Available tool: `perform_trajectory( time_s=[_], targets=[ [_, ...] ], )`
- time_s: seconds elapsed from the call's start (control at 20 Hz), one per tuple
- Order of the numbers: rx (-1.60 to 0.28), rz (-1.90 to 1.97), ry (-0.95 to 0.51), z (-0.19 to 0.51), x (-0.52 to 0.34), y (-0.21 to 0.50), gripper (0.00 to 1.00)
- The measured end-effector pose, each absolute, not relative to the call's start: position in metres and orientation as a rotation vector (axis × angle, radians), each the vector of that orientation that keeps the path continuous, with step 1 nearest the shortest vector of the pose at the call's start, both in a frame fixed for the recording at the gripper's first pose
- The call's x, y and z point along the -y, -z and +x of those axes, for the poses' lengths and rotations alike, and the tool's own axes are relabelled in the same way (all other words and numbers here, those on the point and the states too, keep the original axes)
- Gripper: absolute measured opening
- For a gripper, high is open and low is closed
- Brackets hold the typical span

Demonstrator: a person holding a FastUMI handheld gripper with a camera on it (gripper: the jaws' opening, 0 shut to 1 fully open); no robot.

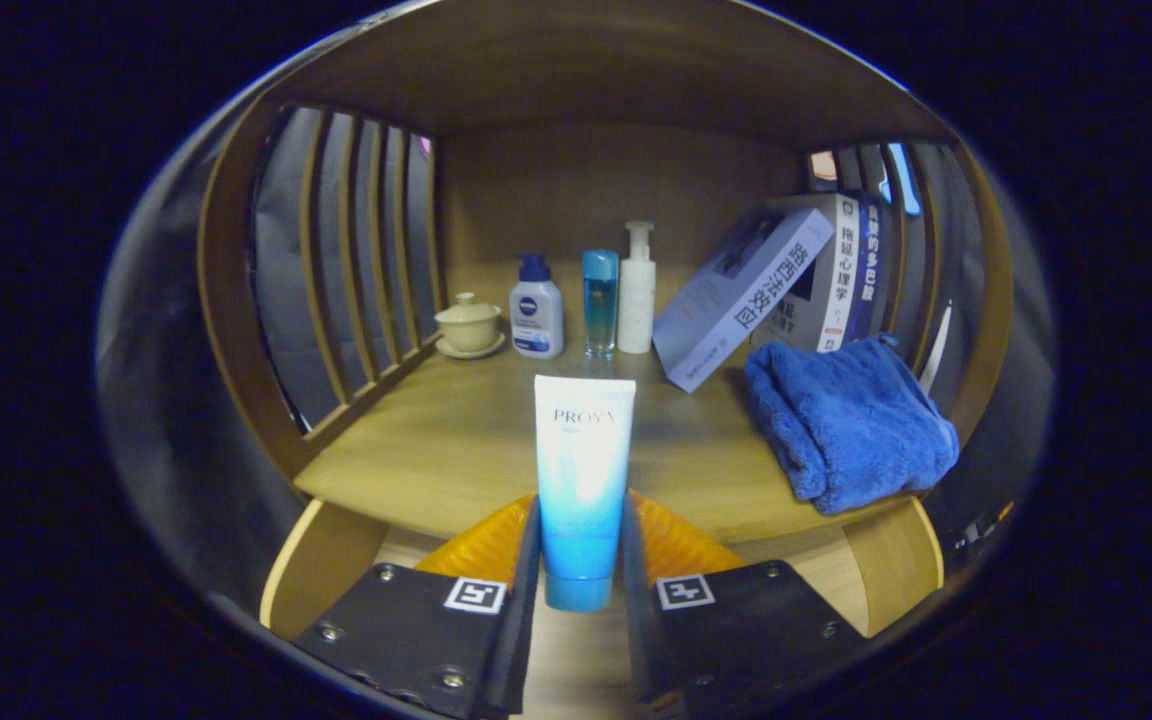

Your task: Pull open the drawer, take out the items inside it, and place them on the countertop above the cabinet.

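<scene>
1. The cosmetic tube [583, 480] stands upright between the jaws, cap end down, its long axis pointing up out of the grip.
2. The gripper [581, 575] is closed on the tube, both fingers pressing its lower sides.
3. The wooden table [436, 450] lies just ahead and below; the set-down, I judge, is forward and down.
4. Beyond stand three bottles [599, 300], a lidded cup [468, 325], leaning books [766, 290]; a blue towel [851, 425] lies alongside.
</scene>
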State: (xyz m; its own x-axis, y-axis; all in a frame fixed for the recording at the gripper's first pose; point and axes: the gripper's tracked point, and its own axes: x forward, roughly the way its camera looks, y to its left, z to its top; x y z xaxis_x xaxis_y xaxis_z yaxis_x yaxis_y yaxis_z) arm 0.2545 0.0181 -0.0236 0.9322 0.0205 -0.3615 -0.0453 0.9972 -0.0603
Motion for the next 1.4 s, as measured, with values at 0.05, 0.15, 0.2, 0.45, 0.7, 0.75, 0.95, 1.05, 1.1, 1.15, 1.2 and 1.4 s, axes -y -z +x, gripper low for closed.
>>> perform_trajectory(
  time_s=[0.05,0.15,0.2,0.45,0.7,0.75,0.95,1.05,1.1,1.15,1.2,1.4],
  targets=[
    [-0.369,-0.059,-0.030,0.265,-0.017,0.027,0.40],
    [-0.361,-0.062,-0.018,0.275,-0.017,0.028,0.40],
    [-0.370,-0.074,-0.008,0.284,-0.014,0.036,0.41],
    [-0.334,-0.057,-0.001,0.313,-0.015,0.038,0.42],
    [-0.281,-0.071,0.014,0.326,-0.015,0.036,0.43],
    [-0.286,-0.064,0.020,0.326,-0.014,0.036,0.44],
    [-0.287,-0.051,0.051,0.314,-0.013,0.033,0.67],
    [-0.271,-0.061,0.044,0.302,-0.017,0.028,0.90],
    [-0.275,-0.063,0.039,0.293,-0.020,0.027,0.94],
    [-0.266,-0.068,0.036,0.283,-0.021,0.024,0.94],
    [-0.257,-0.078,0.033,0.273,-0.022,0.019,0.94],
    [-0.229,-0.050,-0.014,0.221,-0.028,0.000,0.97]
  ],
)
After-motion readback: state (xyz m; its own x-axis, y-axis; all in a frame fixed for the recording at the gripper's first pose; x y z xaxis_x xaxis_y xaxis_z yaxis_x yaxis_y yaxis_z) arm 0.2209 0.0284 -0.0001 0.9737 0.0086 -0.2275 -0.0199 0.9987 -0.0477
